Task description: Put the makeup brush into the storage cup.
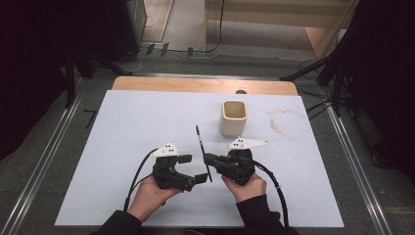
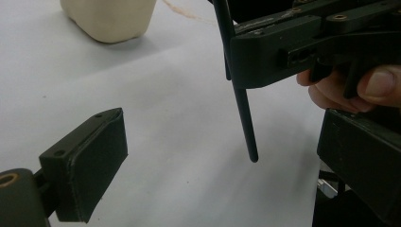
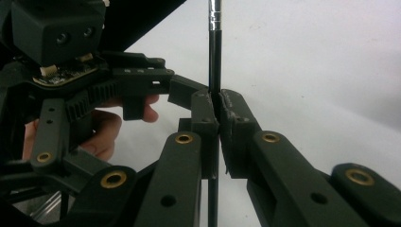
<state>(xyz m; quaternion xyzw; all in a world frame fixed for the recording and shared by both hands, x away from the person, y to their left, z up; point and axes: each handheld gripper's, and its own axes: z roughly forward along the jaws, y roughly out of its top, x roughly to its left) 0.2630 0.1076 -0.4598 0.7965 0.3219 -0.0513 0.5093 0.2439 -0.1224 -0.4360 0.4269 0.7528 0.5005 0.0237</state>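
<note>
White tabletop (image 1: 127, 147): cream cup (image 1: 234, 117) at one o'clock; my right gripper (image 1: 207, 159) clamps black rod (image 1: 202, 152); my left gripper (image 1: 193, 169) gapes apart.

The rod (image 3: 215, 61) is thin, smooth and black with a slight sheen; its far end is shiny metal. Both grippers (image 1: 192, 169) (image 1: 209, 159) look like matt black plastic with brass-coloured pins. The cup (image 1: 234, 117) is cream and matt. The sheet (image 1: 137, 127) looks like smooth white paper, stained reddish at far right.

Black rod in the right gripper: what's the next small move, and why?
Probably carry the black rod toward the cream cup beyond it. The right gripper is shut on the rod's middle; the left gripper stands open beside it, holding nothing, so the rod seems ready to travel.
</note>
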